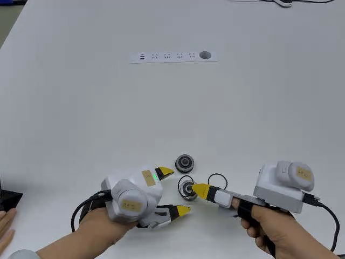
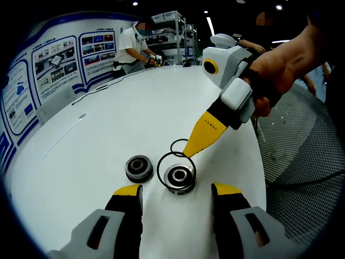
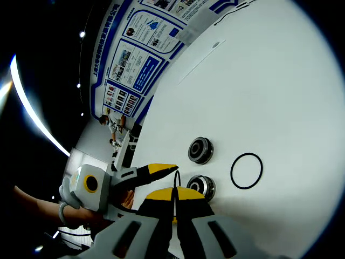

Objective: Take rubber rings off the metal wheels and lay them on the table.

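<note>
Two metal wheels lie near the table's front edge. The far wheel (image 1: 184,163) (image 2: 139,168) (image 3: 200,150) has black around its rim. The near wheel (image 1: 187,188) (image 2: 179,178) (image 3: 202,186) sits between the open jaws of my left gripper (image 1: 173,191) (image 2: 178,190), not touched by them. My right gripper (image 1: 200,190) (image 2: 197,141) (image 3: 175,197) is shut on a thin rubber ring (image 2: 159,167) (image 3: 176,181) that loops loosely around the near wheel. Another rubber ring (image 1: 217,181) (image 2: 178,142) (image 3: 246,171) lies flat on the table to the right.
A white power strip (image 1: 172,56) lies farther back on the white table (image 1: 259,108). A black object (image 1: 8,198) and a person's hand (image 1: 5,226) sit at the left edge. Cables (image 1: 280,2) run along the far edge.
</note>
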{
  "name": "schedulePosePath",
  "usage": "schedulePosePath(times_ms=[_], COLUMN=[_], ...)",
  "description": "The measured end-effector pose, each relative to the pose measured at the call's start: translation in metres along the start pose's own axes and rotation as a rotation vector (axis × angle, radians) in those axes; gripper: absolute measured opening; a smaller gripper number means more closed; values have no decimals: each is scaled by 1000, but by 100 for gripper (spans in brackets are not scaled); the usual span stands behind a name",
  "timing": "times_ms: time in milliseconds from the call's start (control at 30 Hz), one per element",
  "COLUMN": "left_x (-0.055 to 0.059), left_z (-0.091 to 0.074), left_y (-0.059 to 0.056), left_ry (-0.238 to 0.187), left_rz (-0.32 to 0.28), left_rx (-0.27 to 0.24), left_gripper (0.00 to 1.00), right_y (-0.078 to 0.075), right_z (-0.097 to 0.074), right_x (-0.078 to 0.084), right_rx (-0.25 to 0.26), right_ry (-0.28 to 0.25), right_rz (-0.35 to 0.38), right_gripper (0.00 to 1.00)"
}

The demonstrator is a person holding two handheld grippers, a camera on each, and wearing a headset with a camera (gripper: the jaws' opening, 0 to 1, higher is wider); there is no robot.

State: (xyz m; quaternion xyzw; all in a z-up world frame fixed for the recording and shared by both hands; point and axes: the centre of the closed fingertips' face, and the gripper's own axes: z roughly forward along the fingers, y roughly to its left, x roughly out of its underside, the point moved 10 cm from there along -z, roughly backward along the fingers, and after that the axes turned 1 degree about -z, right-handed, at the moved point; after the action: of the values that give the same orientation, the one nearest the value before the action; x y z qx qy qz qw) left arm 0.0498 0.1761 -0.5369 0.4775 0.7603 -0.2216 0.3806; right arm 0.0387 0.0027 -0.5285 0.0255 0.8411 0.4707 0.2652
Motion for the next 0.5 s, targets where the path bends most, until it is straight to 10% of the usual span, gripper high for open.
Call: schedulePosePath(times_ms=[500], left_x=[2], left_z=[-2], left_y=[1], left_ry=[-2], left_rz=[-13], left_rx=[-8], left_gripper=[55], right_y=[-15], right_z=[-20], right_x=[-7], right_rx=[45], right_ry=[-60], right_rz=[31], right_gripper=[2])
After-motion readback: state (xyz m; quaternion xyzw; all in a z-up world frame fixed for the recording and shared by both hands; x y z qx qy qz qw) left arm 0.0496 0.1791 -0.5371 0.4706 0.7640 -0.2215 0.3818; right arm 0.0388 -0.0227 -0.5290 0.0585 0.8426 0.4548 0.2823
